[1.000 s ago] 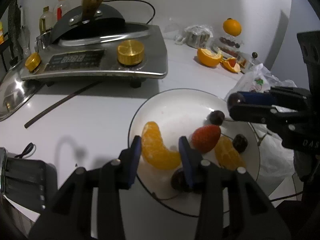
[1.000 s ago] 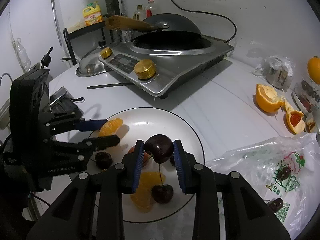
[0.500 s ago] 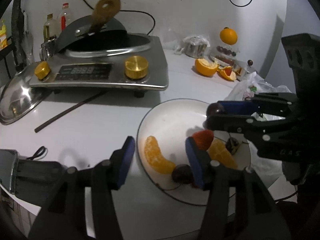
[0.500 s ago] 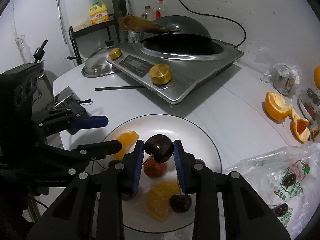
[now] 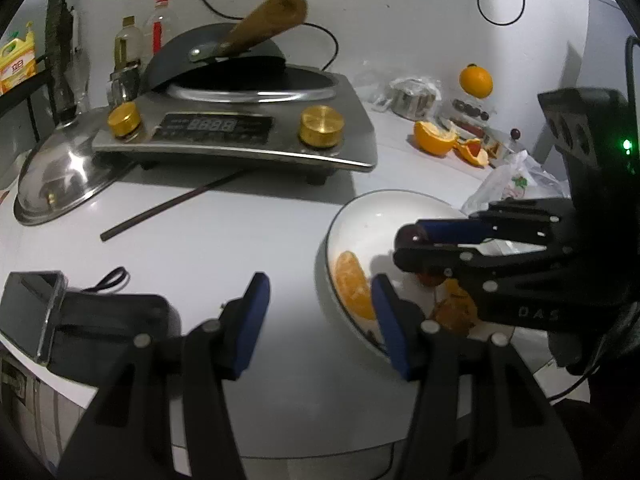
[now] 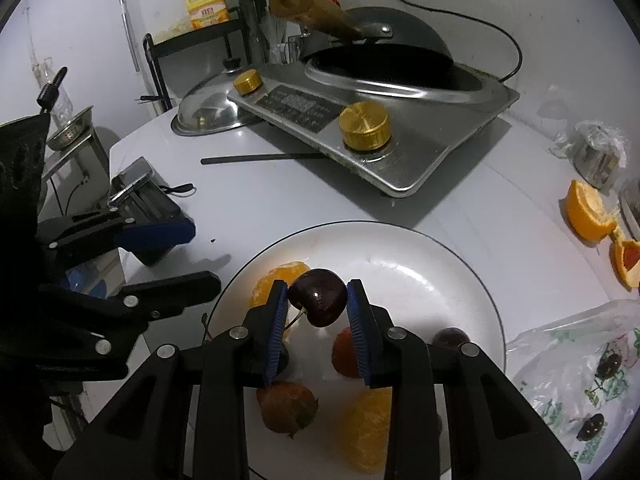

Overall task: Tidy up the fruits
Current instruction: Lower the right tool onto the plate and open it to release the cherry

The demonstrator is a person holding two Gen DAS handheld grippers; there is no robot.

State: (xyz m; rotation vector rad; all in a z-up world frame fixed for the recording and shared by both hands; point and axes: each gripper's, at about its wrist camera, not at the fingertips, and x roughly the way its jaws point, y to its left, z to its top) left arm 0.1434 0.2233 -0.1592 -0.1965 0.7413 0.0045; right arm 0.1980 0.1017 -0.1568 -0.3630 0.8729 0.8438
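White countertop held a plate (image 6: 472, 280) of fruit; the left gripper (image 5: 316, 320), jaws just opened and empty, had drawn back off the orange segment (image 5: 352, 284), while the right gripper (image 6: 318, 312) clamped a cherry (image 6: 318, 298) above the plate, likely next to be placed.

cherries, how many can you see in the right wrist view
4: one clamped in the right gripper as the held cherry, one on the plate at right, two in the plastic bag. More may hide behind the fingers.

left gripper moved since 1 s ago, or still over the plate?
Yes. The left gripper has backed off the plate: a second ago it straddled the orange segment, now its jaws, having just opened, hang empty mostly over bare table.
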